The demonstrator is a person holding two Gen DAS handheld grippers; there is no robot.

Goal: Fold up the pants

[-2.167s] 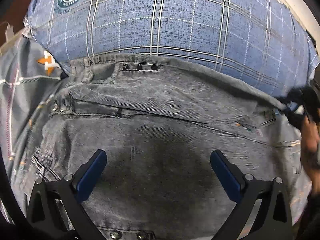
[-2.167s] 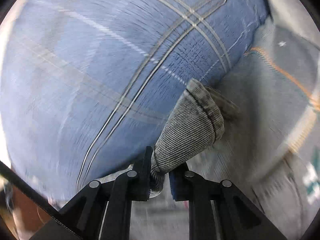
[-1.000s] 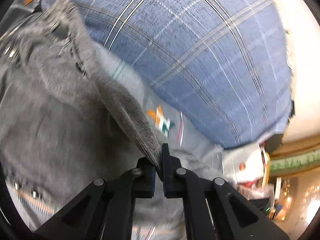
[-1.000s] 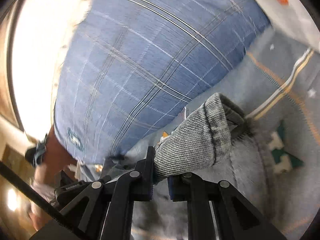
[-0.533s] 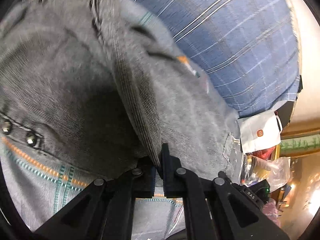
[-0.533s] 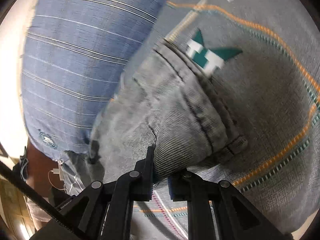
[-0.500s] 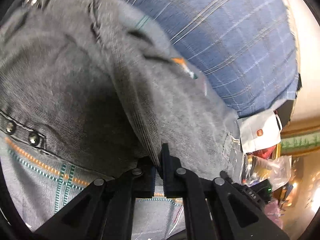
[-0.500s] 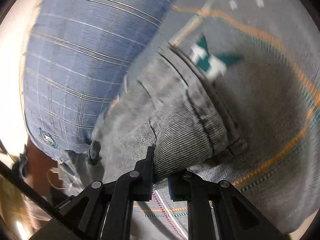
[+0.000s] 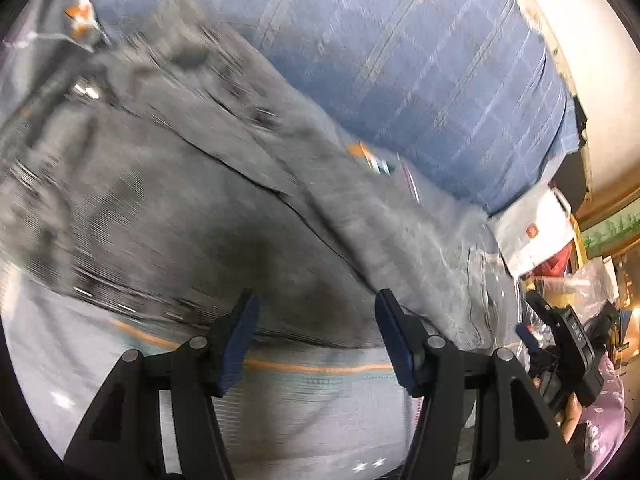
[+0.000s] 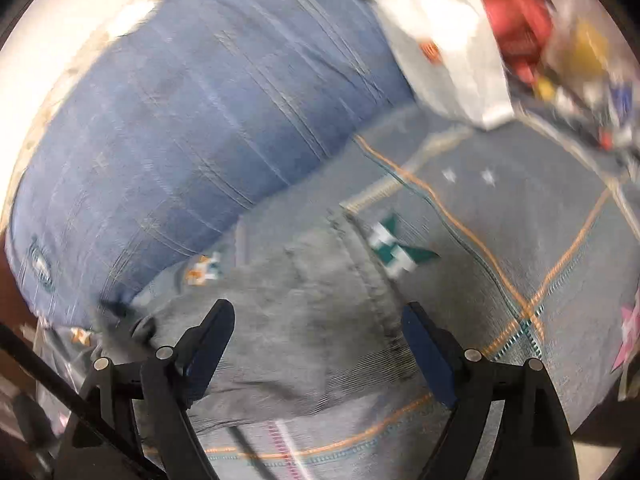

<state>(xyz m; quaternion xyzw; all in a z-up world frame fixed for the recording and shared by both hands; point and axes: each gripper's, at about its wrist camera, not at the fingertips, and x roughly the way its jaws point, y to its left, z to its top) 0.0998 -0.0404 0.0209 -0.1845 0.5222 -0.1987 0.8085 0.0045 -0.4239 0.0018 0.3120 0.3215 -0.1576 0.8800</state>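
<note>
The grey corduroy pants (image 9: 208,200) lie folded over on a grey patterned bedsheet (image 9: 312,396). In the left wrist view my left gripper (image 9: 314,332) is open and empty, its blue-padded fingers just above the pants' near edge. In the right wrist view the pants (image 10: 316,328) lie flat with a seamed hem edge running down the middle. My right gripper (image 10: 320,344) is open and empty, its fingers spread over the folded cloth. The other gripper (image 9: 560,344) shows at the right edge of the left wrist view.
A blue plaid pillow (image 9: 400,52) lies behind the pants, also seen in the right wrist view (image 10: 192,120). A white paper bag (image 10: 444,52) and red and plastic items (image 10: 520,12) are piled at the bed's far end. The sheet (image 10: 500,240) carries orange lines and teal stars.
Both grippers were shut on the pants' edge and carried it over. Now both have opened and let go, and the pants lie folded on the sheet.
</note>
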